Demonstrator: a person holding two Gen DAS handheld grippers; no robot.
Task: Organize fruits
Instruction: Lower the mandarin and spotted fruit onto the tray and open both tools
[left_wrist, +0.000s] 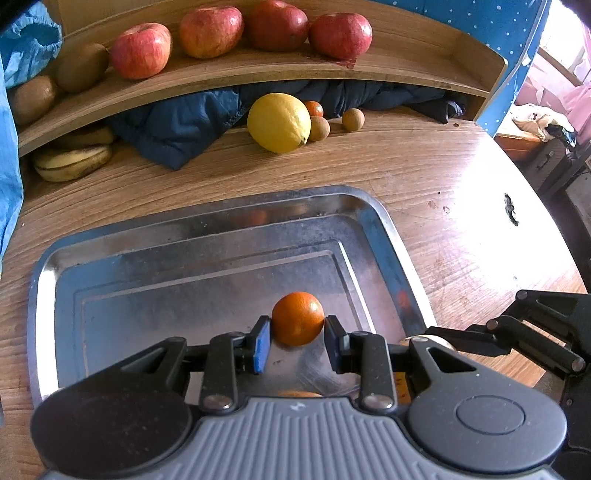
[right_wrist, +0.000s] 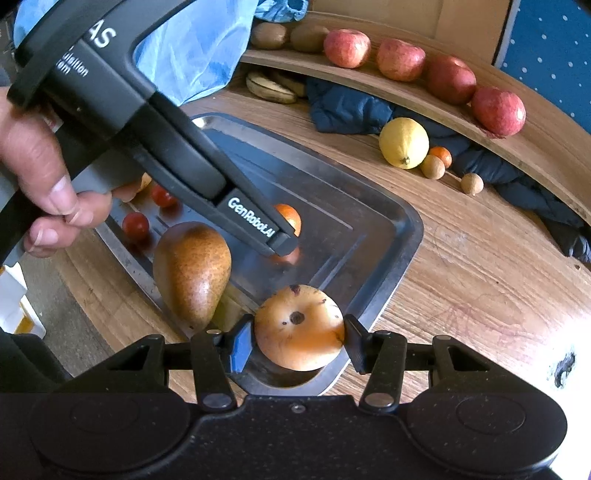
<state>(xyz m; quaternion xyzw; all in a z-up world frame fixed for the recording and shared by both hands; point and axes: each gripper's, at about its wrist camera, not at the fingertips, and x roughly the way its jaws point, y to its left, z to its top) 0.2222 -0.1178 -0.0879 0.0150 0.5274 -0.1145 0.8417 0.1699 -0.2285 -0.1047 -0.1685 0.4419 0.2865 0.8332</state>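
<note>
Fruit going onto the tray (left_wrist: 384, 229) — one claw on an orange, the other on a pear.

On the desk (left_wrist: 461, 229), the left claw (left_wrist: 297, 341) has its pads narrowly parted at the sides of the orange (left_wrist: 298, 323), which sits on the tray floor toward its right wall; whether they press it I cannot tell. The right claw (right_wrist: 299, 339) grips a yellow pear (right_wrist: 299, 326) over the tray's near rim, beside a brown pear (right_wrist: 192, 269) lying along the edge. Two tomatoes (right_wrist: 135, 225) sit at the tray's far-left side. Most of the tray floor lies bare. Beyond it, open wood runs to a lemon (left_wrist: 279, 122) and three small fruits near a dark cloth (left_wrist: 177, 129); apples (left_wrist: 210, 31) line the shelf (left_wrist: 406, 59) above.
</note>
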